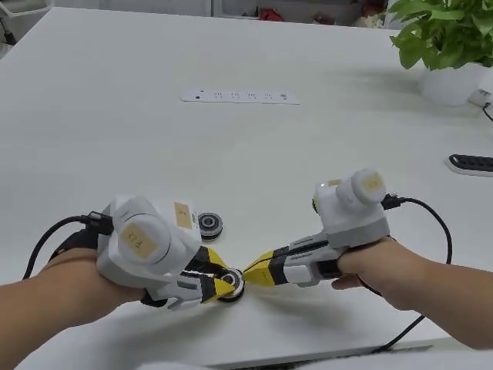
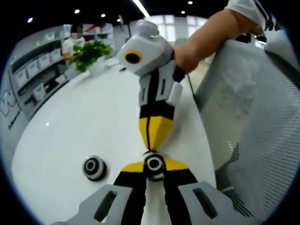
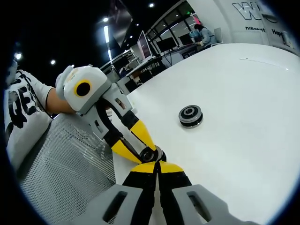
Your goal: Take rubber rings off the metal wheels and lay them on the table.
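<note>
A white power strip [image 1: 239,96] lies far back on the table [image 1: 115,116]. 1 leafy plant [image 1: 443,31] in a white pot [image 1: 454,83] stands at the far right corner, with a black strip [image 1: 471,163] nearer. A grey mesh chair [image 2: 253,117] sits at the table's edge.

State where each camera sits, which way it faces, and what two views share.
Head view: on the headset, looking down at the table; both forearms show, holding the left hand-held gripper and right hand-held gripper.
Left gripper view: on the left one, facing along its jaws at the gripped wheel and right one.
Right gripper view: on the right one, facing back at the left one and the person's shirt.
All share the loose wheel.
</note>
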Demonstrator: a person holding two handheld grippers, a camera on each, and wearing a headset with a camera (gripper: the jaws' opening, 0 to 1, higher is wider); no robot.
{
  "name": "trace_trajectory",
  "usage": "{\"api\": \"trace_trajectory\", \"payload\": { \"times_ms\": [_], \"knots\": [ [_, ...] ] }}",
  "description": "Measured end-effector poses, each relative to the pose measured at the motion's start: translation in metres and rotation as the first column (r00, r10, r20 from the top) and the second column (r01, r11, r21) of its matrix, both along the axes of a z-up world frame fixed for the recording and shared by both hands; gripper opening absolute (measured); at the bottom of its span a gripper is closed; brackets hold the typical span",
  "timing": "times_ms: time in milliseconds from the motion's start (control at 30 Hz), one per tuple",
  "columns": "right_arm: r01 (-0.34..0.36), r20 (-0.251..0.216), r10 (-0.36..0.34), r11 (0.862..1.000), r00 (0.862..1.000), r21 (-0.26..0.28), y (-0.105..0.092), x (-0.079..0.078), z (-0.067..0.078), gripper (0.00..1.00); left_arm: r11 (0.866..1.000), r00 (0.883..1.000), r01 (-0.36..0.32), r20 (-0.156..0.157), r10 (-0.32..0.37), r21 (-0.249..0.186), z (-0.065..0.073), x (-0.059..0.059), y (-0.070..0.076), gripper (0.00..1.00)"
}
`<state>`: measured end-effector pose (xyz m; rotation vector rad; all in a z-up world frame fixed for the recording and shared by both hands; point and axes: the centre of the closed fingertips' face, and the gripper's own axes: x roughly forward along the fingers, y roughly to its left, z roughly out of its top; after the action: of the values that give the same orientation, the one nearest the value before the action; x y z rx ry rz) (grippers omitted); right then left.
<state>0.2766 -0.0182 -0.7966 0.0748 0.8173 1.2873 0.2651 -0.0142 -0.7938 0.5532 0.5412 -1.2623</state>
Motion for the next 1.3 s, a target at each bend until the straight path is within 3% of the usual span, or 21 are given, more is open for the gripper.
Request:
{"api": "trace_trajectory", "payload": {
  "times_ms": [400,1300],
  "knots": [
    [0.02,-0.044,-0.019,0.999,0.999,0.025,0.003,-0.002,0.003,0.0,1.0,1.0,-0.003,0.002,0.003,0.014,0.0,0.0,0.0,0.13],
    [-0.028,-0.034,0.03,0.997,0.999,0.066,0.016,-0.012,0.014,0.0,1.0,1.0,0.003,0.003,-0.003,0.029,-0.001,-0.001,0.0,0.13]
  ]
}}
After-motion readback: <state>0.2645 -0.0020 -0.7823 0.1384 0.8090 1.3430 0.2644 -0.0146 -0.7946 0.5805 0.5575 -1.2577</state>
